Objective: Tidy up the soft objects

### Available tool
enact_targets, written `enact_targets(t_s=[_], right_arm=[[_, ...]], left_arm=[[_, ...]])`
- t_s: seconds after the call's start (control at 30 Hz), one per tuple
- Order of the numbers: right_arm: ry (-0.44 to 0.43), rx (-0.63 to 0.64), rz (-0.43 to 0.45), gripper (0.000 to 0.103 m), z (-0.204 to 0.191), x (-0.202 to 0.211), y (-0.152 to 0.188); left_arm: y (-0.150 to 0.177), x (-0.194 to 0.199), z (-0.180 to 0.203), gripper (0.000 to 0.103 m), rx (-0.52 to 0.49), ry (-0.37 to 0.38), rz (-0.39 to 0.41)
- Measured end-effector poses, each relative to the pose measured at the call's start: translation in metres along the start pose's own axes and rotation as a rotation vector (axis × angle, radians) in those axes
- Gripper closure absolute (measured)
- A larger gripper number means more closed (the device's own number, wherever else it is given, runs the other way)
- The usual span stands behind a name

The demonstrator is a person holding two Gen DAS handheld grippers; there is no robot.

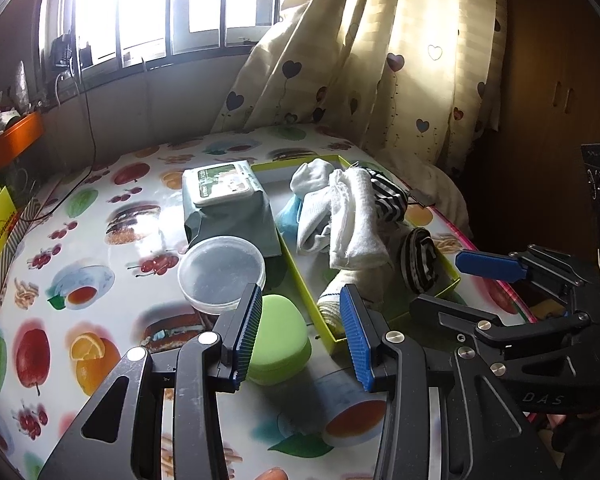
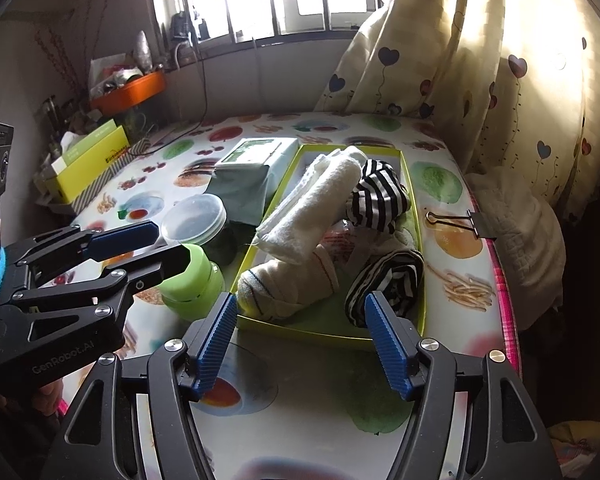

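From your left wrist camera, your left gripper [image 1: 302, 334] hovers with its jaws apart and nothing between the pads. Directly between and just beyond the fingers sits a green sponge-like block [image 1: 278, 340] on the fruit-print table [image 1: 100, 280]. Just ahead to its left is a clear plastic lidded tub [image 1: 222, 272], and beyond that a pack of wet wipes [image 1: 228, 200]. Ahead to the right lies the yellow-green shallow box [image 1: 300, 280], holding the soft things: white socks and a folded white cloth [image 1: 352, 220], a rolled sock with a blue stripe [image 1: 340, 296] at the near end, and two striped black-and-white bundles [image 1: 418, 260]. Your right gripper [image 1: 452, 280] shows at the right, beside the box's near corner, jaws apart.

From your right wrist camera, the right gripper [image 2: 298, 340] is spread wide and empty. The box's near rim [image 2: 300, 330] lies just beyond the fingertips, with the rolled sock [image 2: 288, 284] ahead of the left finger and a striped roll [image 2: 388, 280] ahead of the right one. A black binder clip [image 2: 468, 224] lies on the table right of the box. Your left gripper [image 2: 156, 244] reaches in from the left, over the green block [image 2: 196, 284].
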State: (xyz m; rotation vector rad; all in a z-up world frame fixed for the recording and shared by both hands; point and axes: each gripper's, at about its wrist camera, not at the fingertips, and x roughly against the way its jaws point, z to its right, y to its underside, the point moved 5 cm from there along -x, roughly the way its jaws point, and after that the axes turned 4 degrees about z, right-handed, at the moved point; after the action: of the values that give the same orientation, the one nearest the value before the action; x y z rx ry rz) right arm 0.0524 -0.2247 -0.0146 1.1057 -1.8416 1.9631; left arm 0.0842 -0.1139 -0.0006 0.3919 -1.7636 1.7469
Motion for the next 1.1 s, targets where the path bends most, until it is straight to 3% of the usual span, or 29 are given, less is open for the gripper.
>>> enact_targets(t_s=[1.1], right_arm=[[-0.005,0.006,-0.013,0.036,-0.0027,-0.0031,0.002]], left_arm=[[0.0061,-0.0057,0.0021,0.061,-0.007,-0.013,-0.032]])
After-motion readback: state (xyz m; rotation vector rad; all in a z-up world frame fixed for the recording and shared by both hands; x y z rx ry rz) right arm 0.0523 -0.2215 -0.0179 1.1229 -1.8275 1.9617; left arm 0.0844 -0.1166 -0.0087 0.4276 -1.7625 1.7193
